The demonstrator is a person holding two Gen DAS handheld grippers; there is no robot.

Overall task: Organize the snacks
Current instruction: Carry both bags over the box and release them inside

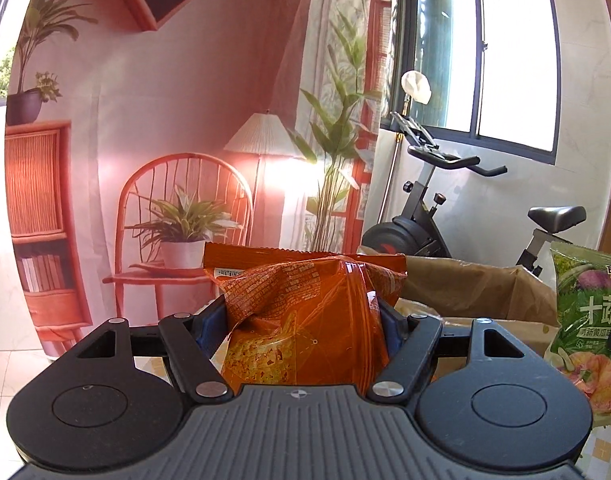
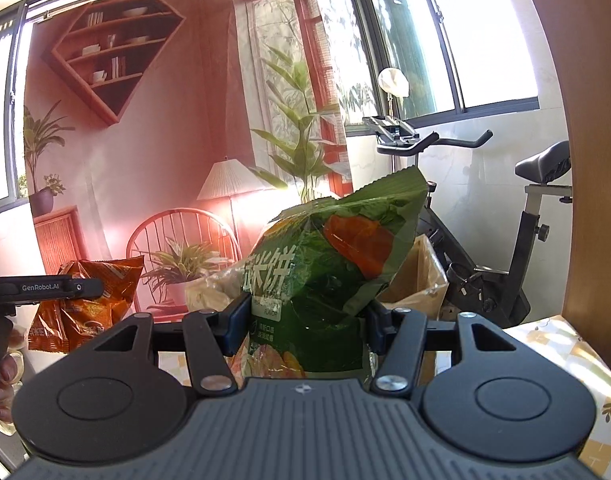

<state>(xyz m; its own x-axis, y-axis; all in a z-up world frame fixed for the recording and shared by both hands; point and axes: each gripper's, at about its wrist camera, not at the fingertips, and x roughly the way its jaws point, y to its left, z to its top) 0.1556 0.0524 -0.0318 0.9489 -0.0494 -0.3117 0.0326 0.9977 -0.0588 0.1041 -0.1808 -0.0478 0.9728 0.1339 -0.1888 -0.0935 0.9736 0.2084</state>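
behind, paper bag (image 1: 477, 288) half hidden; left gripper (image 1: 305, 320) clamps orange packet (image 1: 305, 320), right gripper (image 2: 305, 320) green packet (image 2: 325, 264).

Orange snack bag (image 1: 305, 320) between tongs (image 1: 303, 322)

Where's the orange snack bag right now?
The orange snack bag is pinched in the left gripper, held up in the air. In the right wrist view it sits at far left, left of the green bag in the right gripper.
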